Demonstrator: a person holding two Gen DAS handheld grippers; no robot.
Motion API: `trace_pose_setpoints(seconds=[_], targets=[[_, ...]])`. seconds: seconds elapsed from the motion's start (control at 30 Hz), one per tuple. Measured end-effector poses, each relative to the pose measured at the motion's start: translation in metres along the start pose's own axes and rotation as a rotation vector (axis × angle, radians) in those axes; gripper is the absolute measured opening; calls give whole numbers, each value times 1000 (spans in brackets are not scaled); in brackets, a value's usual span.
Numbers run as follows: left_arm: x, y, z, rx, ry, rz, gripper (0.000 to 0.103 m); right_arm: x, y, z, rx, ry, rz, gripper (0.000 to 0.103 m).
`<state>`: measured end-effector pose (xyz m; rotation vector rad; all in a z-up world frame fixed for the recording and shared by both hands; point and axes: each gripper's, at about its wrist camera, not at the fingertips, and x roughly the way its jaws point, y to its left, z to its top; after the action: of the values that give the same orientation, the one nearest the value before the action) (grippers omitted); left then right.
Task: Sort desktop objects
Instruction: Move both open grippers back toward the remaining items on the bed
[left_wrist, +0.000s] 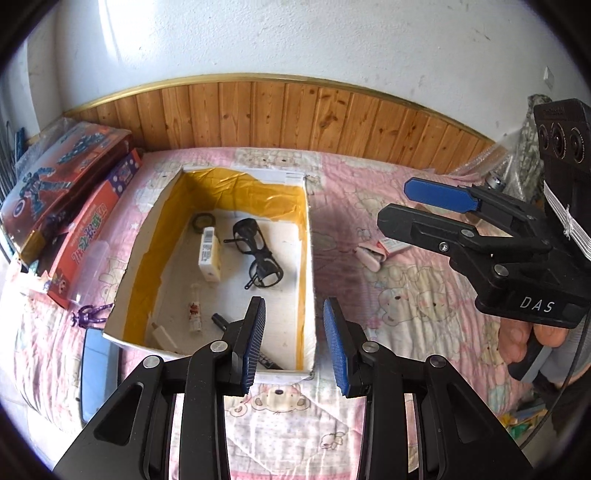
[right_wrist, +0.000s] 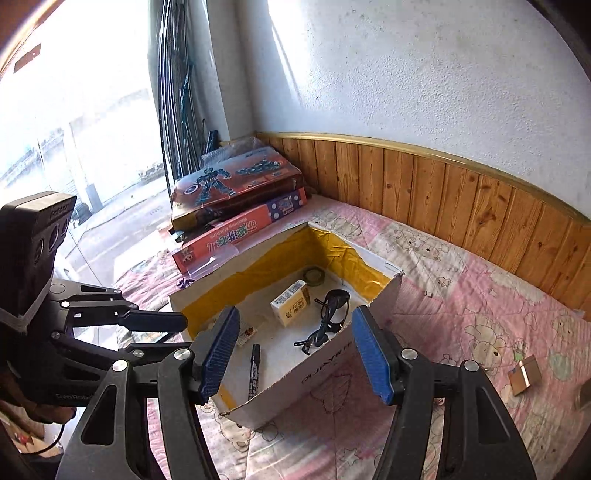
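Observation:
An open cardboard box (left_wrist: 236, 181) lined with yellow tape lies on a pink quilt. Inside it are black glasses (left_wrist: 258, 251), a white carton (left_wrist: 210, 254), a tape roll (left_wrist: 203, 221), a small bottle (left_wrist: 194, 314), a black marker (right_wrist: 255, 369) and a white adapter (left_wrist: 164, 336). My left gripper (left_wrist: 295, 347) hovers over the box's near edge, open, nothing between its blue pads. My right gripper (right_wrist: 295, 354) is above the box's (right_wrist: 325, 373) corner, open and empty. In the left wrist view, the right gripper (left_wrist: 395, 203) is held in a hand at the right.
A pink item (left_wrist: 369, 256) and a small packet (left_wrist: 393, 243) lie on the quilt right of the box. A small brown box (right_wrist: 524, 374) sits further right. Stacked toy boxes (left_wrist: 62, 177), a purple figure (left_wrist: 88, 315) and a blue flat object (left_wrist: 96, 373) lie left. Wood panelling runs behind.

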<state>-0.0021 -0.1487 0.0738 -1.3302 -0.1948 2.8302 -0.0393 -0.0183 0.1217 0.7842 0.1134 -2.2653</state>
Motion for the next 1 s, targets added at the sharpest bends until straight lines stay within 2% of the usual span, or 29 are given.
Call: trace_pose_setpoints(seconds=[0.27,0.5,0.67,0.83,1.0], targets=[[-9,-36,-4,28,-51,-52,36,-40,-22,-37,101,-78,-14,66],[17,-64,-5,34,-11,-116,38,-60,-64,-82,238,-97,-66,66],[51,-87,-3,43,49,-162,38,-52,-105,-118,359,-35,-135,66],[97,-108,9,0,129,-214,38,-30,-140,-147,434,57,-206,66],[152,-119,24,-89,221,-237,42,-4,-167,-153,401,135,-257,67]])
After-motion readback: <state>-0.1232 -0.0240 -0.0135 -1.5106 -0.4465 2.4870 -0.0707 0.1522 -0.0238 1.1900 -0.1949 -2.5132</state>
